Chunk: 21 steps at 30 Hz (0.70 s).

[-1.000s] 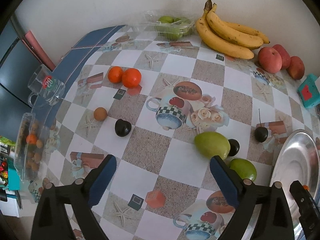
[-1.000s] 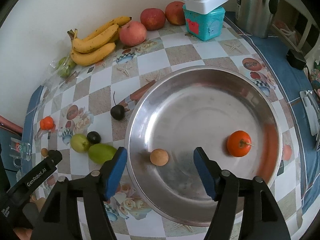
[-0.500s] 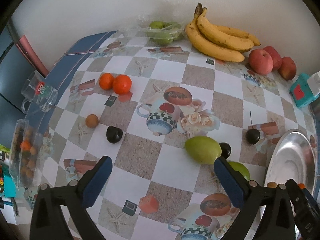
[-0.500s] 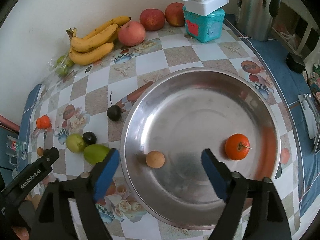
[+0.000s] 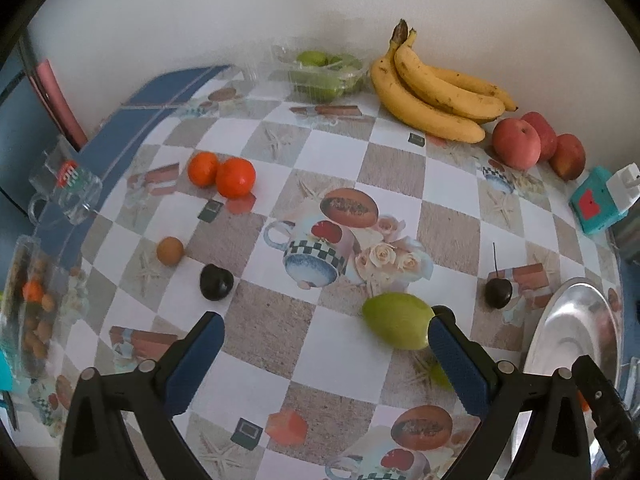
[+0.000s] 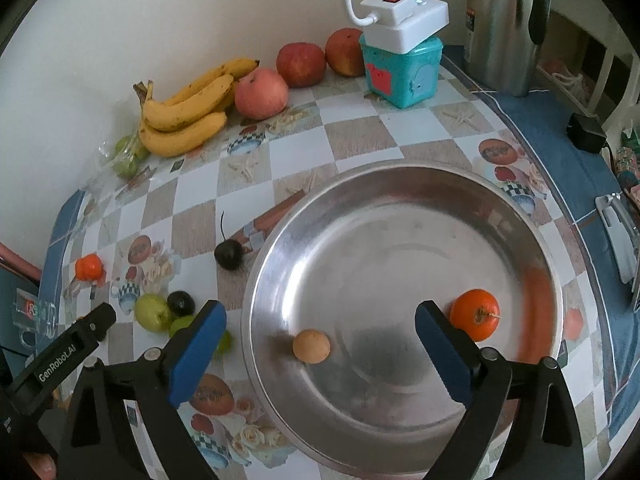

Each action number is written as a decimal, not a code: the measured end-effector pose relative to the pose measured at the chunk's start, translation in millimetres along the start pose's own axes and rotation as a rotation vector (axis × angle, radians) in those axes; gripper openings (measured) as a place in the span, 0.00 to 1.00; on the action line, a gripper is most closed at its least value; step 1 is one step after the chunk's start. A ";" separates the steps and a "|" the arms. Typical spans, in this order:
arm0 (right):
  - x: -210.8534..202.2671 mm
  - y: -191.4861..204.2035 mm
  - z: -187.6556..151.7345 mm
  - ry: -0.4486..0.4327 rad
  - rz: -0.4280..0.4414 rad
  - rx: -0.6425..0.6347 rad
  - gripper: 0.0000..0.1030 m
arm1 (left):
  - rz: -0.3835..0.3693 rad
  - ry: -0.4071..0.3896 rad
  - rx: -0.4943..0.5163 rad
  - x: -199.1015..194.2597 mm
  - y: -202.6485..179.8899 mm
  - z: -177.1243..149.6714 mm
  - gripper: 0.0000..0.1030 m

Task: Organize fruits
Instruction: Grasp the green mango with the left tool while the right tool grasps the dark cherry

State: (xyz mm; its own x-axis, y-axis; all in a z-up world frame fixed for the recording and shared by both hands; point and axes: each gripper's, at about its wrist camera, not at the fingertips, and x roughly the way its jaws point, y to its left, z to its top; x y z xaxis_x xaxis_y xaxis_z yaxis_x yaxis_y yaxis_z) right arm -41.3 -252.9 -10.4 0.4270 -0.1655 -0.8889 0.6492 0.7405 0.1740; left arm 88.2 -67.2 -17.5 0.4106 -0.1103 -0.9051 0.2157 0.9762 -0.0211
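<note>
My left gripper [image 5: 324, 332] hangs open over the checked tablecloth, nothing between its fingers. A green fruit [image 5: 396, 326] lies just inside its right finger [image 5: 456, 364]. A dark plum [image 5: 216, 282], a small tan fruit [image 5: 170, 251], two oranges [image 5: 236, 178] and a cherry [image 5: 498, 292] lie loose beyond. My right gripper [image 6: 320, 320] is over the steel plate [image 6: 400, 172], its jaws opening. A tan fruit [image 6: 311, 346] rests in the plate between them, untouched. An orange [image 6: 475, 314] lies in the plate by the right finger.
Bananas [image 5: 432, 96] and apples [image 5: 516, 146] line the back wall beside a clear box of green fruit [image 5: 324, 76]. A teal box [image 6: 402, 74] carries a white power strip; a steel kettle [image 6: 504, 28] stands behind. A glass mug [image 5: 68, 192] sits at the left edge.
The right jaws have spread wider around the tan fruit lying in the plate. The left jaws opened slightly more and that gripper tilted, so the fruits sit lower in its view.
</note>
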 end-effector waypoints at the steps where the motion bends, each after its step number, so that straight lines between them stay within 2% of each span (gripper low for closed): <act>1: 0.4 0.0 0.8 -0.006 -0.001 0.000 0.93 | -0.008 0.006 -0.006 1.6 0.6 0.6 1.00; 6: 5.3 -1.7 1.9 -0.001 0.003 0.010 0.93 | -0.048 0.029 -0.014 7.4 0.8 2.8 1.00; 10: 9.7 0.8 3.5 0.015 0.013 0.009 0.93 | -0.071 0.014 -0.013 10.6 -1.4 5.2 1.00; 13: 10.2 4.6 6.8 -0.019 0.049 0.008 0.93 | -0.104 0.017 -0.021 14.2 -1.6 6.1 1.00; 18: 9.4 15.8 11.8 -0.080 0.069 -0.027 0.93 | -0.095 -0.011 -0.007 13.2 -3.7 8.4 1.00; 21: 11.1 20.1 16.1 -0.090 0.086 -0.029 0.93 | -0.116 -0.015 0.001 12.4 -5.6 9.2 1.00</act>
State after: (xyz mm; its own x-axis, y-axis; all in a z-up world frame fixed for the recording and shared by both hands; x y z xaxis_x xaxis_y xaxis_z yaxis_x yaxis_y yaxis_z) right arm -13.3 -250.4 -9.9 0.5361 -0.1577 -0.8293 0.5896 0.7730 0.2341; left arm 100.3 -75.8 -24.7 0.3958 -0.2256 -0.8902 0.2634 0.9565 -0.1253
